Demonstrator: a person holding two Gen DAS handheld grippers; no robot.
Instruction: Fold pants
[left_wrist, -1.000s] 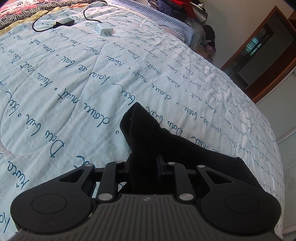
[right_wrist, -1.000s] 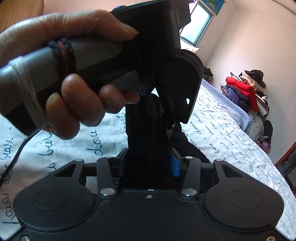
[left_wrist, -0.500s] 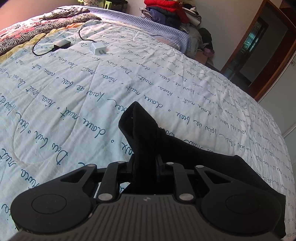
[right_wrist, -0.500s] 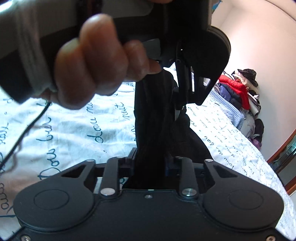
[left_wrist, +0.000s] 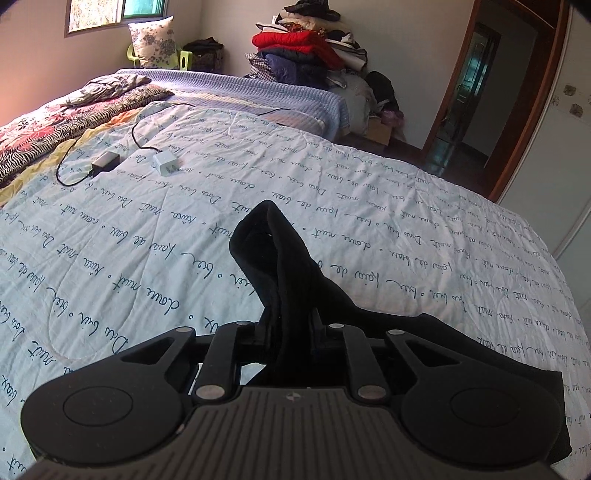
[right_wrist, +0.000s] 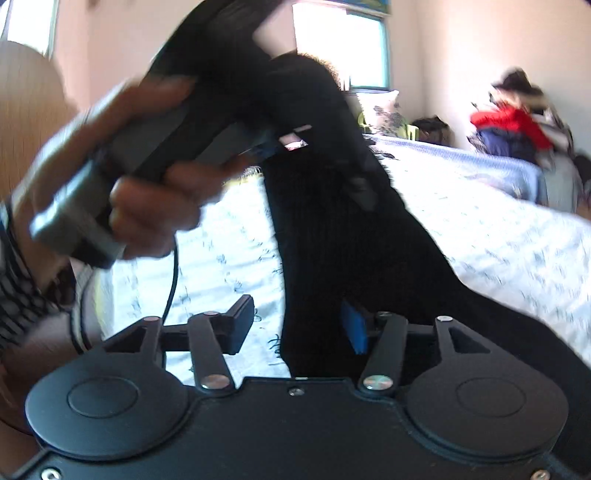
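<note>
Left gripper (left_wrist: 286, 328) pinches the black pants (left_wrist: 273, 251) above the bed (left_wrist: 110, 258) — right gripper (right_wrist: 297, 325) spread, pants between.

Pants (left_wrist: 284, 266) on bed (left_wrist: 406, 206), charger (left_wrist: 165, 163) behind.

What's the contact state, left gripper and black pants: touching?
Touching. The left wrist view shows the left gripper shut on a bunched fold of the black pants, with fabric pinched between both fingers and no gap visible.
</note>
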